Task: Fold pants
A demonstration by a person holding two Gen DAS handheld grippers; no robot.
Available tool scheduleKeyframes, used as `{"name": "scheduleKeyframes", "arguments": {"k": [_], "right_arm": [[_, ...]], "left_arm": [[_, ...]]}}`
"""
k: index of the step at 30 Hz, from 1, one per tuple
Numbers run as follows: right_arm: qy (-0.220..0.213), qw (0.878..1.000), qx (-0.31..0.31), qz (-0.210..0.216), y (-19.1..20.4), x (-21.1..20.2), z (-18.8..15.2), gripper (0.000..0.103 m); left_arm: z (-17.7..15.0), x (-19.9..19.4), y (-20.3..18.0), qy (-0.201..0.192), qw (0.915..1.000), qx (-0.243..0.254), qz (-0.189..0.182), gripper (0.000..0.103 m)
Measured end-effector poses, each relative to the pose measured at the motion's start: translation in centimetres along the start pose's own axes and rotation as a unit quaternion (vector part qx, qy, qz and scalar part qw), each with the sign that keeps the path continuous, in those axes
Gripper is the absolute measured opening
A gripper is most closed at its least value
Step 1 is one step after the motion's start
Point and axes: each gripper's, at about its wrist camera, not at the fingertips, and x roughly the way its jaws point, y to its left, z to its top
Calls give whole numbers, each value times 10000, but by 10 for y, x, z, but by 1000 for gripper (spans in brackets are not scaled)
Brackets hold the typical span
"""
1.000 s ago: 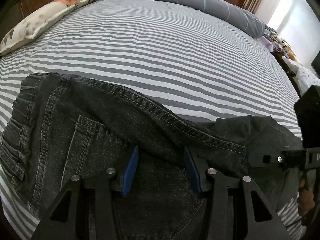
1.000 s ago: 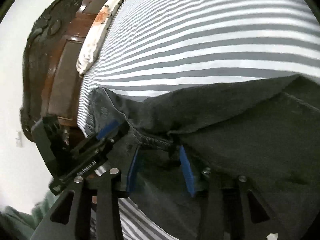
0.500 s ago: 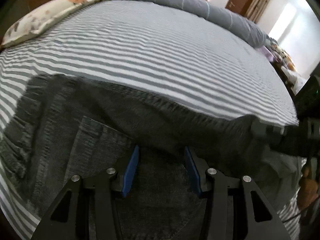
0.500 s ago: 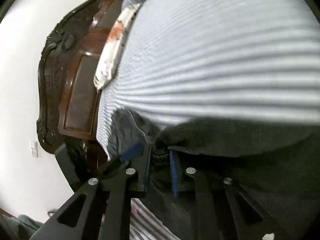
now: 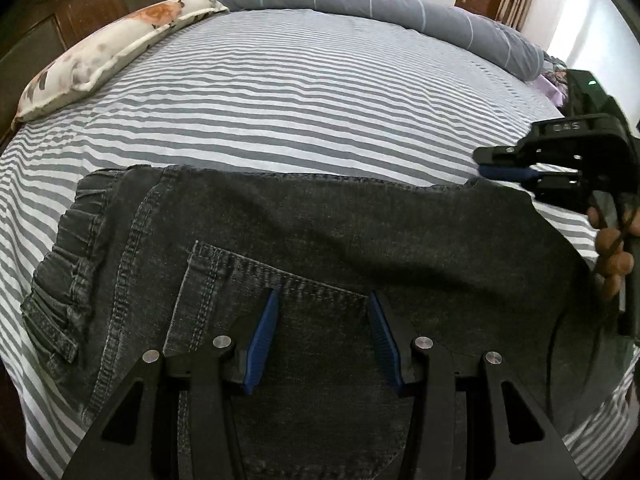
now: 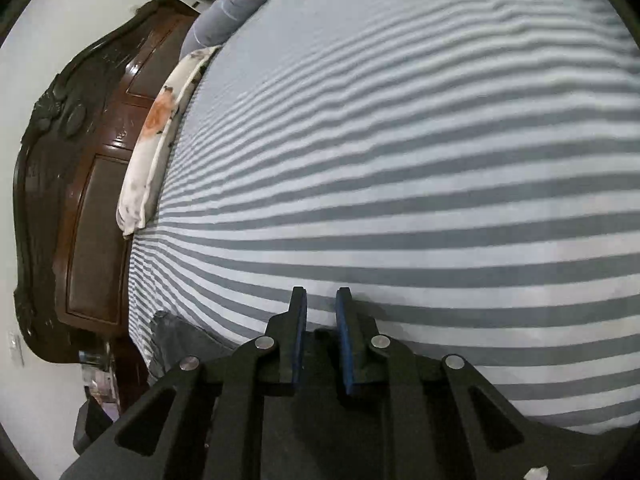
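Across the lower half of the left wrist view, we see the dark grey denim pants lying flat on the bed's grey-and-white striped sheet, their gathered waistband at about nine o'clock and a stitched back pocket near the centre. Our left claw hangs over that pocket with its blue pads standing apart, no fabric pinched between them. At three o'clock in the same view our right claw sits just past the far right corner of the pants, its blue-tipped jaws drawn nearly together with no cloth in them; a person's fingers wrap its handle below.

From the right wrist view, the right claw's pads stand close with a narrow gap between them, over bare striped sheet, and only a small grey corner of the pants shows at about seven o'clock.

A floral cream pillow lies at ten o'clock along the dark carved wooden headboard, and a grey rolled blanket with thin white lines runs along the far edge at twelve to one o'clock.
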Motion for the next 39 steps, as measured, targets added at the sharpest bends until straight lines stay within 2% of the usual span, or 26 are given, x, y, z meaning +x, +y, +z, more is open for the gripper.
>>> {"name": "scheduleKeyframes", "arguments": {"k": [4, 6, 9, 11, 13, 15, 19, 22, 26, 29, 31, 34, 39], "right_arm": [[-177, 9980, -591, 129, 31, -33, -15, 17], [-38, 9967, -793, 187, 45, -37, -26, 17], [241, 9938, -1082, -86, 53, -30, -44, 17], [353, 9908, -1227, -447, 52, -18, -52, 17], [396, 9885, -1248, -754, 47, -4, -54, 14], [334, 9837, -1281, -1221, 41, 9, -53, 10], [239, 9820, -1198, -1444, 35, 26, -56, 7], [158, 9855, -1016, -1352, 34, 20, -58, 7], [-102, 9897, -886, -1122, 36, -9, -68, 17], [-328, 9914, -748, -1019, 28, -40, -86, 35], [-404, 9915, -640, -1054, 23, -53, -93, 36], [-573, 9920, -273, -1089, -7, -89, -112, 36], [-991, 9832, 454, -1466, -74, -169, -150, 34]], "left_arm": [[3, -10, 5, -163, 9995, -234, -163, 48], [4, -17, 3, -309, 9991, -172, -237, 48], [1, -20, -7, -325, 9991, 65, -258, 48], [-1, -18, -13, -284, 9990, 262, -228, 48], [-4, -14, -16, -143, 9989, 352, -288, 48], [-8, -3, -18, 156, 9986, 454, -211, 48], [-12, -2, -24, 95, 9973, 731, -27, 50], [-12, -1, -26, 69, 9972, 749, 4, 52], [-15, -2, -28, 38, 9974, 726, -17, 53], [-17, -1, -28, 4, 9971, 761, 26, 55], [-18, -2, -29, -20, 9967, 803, 66, 55], [-19, -2, -29, -39, 9964, 839, 78, 57], [-23, -6, -38, -66, 9937, 1104, 193, 58]]}}
